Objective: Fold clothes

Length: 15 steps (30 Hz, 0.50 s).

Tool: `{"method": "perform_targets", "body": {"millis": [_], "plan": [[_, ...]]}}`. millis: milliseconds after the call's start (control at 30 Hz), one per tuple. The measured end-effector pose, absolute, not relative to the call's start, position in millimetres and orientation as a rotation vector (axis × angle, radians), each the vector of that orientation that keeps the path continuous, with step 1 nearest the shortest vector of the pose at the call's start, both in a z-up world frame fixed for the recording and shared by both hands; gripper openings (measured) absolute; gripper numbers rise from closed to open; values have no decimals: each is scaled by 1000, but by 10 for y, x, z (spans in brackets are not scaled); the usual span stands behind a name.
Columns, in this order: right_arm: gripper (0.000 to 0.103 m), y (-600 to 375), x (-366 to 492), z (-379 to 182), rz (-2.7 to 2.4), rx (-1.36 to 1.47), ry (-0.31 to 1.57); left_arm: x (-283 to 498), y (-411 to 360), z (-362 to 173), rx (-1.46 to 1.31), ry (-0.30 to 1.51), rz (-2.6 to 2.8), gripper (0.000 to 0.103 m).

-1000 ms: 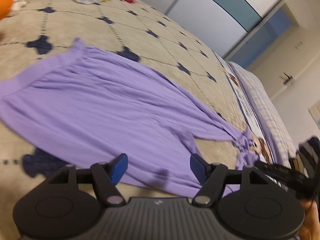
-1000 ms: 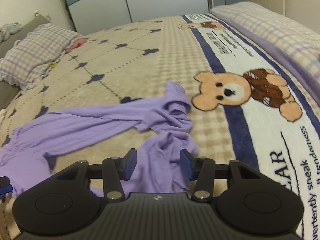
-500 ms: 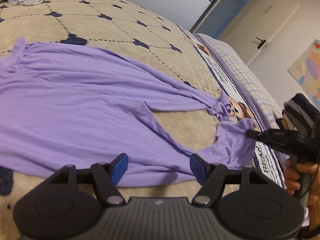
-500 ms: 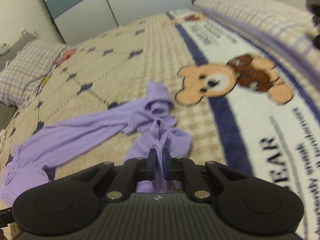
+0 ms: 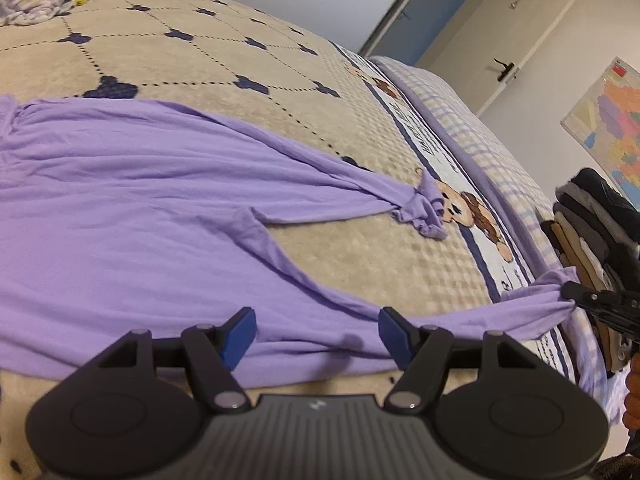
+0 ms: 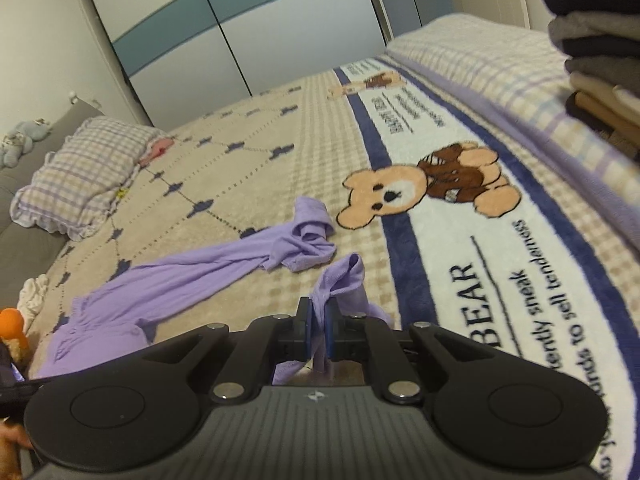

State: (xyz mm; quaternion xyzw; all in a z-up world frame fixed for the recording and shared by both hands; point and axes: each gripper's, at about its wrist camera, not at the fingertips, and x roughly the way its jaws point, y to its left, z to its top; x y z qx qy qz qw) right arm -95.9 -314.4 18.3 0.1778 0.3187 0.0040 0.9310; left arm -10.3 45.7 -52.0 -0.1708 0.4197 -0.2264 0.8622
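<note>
Purple trousers [image 5: 120,200] lie spread on the bed, waist to the left, legs running right. My left gripper [image 5: 316,330] is open and empty, just above the near edge of the near leg. My right gripper [image 6: 317,330] is shut on the cuff of the near leg [image 6: 340,284] and holds it pulled out straight; it also shows in the left wrist view [image 5: 568,292] at the far right. The far leg [image 6: 208,268] ends in a crumpled cuff [image 5: 424,208] beside the bear print.
The beige blanket [image 5: 200,60] has a bear print [image 6: 424,184] and a blue-striped band. A stack of folded clothes [image 5: 592,216] stands at the right edge. A checked pillow [image 6: 80,172] lies at the far left. An orange toy [image 6: 12,324] sits near the waist.
My right gripper shut on the near leg's cuff and pulled it out to the right, straightening the leg. My left gripper swung right along the trousers and stayed open.
</note>
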Motion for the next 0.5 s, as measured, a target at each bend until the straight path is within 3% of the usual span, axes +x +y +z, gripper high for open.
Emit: {"method": "perform_targets", "body": {"millis": [133,233,500], "plan": [[7,-3159,-1075,166,19,355,658,-12,448,-486,-405,919,-497,51],[7,-3171,-1083,111,21,345,675,90,465,-461,-483,942,-510,48],[7,-3247,-1004,-14,12,388,714,301,218,-358,-457,942,-598,54]]}}
